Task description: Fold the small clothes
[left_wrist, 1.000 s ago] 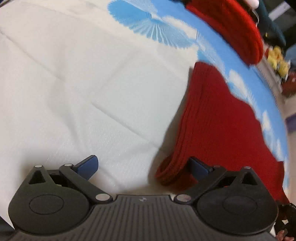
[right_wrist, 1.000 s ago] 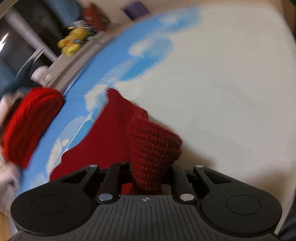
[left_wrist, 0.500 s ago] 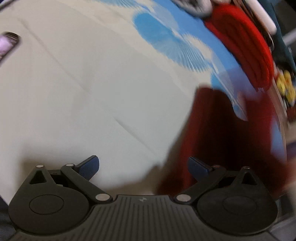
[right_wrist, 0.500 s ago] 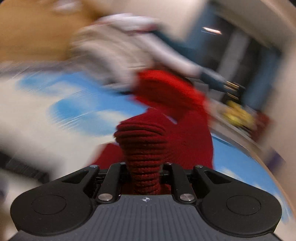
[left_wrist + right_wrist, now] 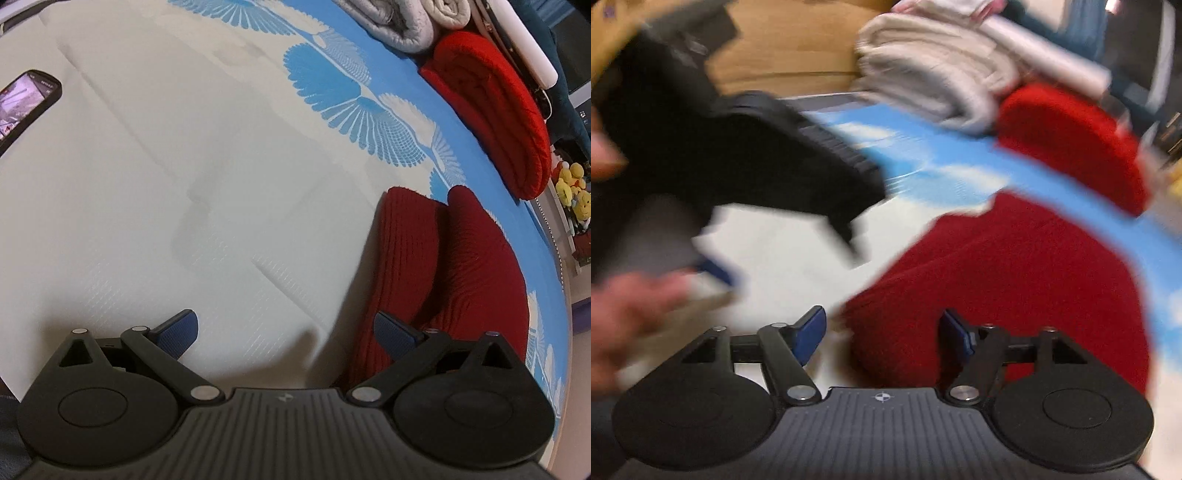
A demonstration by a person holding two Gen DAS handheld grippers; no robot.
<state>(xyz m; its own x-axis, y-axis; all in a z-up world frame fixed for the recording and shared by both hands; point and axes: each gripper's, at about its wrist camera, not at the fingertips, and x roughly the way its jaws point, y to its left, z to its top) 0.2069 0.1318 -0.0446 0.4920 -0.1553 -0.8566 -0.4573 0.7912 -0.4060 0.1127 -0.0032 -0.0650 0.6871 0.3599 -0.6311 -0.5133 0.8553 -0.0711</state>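
White bedsheet: phone only in left view; both grippers apart, right gripper opening over dark-red knit.

Reds on a cream and blue bedcover

Dark red ribbed knit; brighter red bundle at two o'clock; cream bedcover with blue fan motifs.

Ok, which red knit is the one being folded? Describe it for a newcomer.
On the white bedsheet with blue fan prints, look at the near right edge. The dark red ribbed knit garment lies flat there, darker than the bright red rolled blanket behind it.
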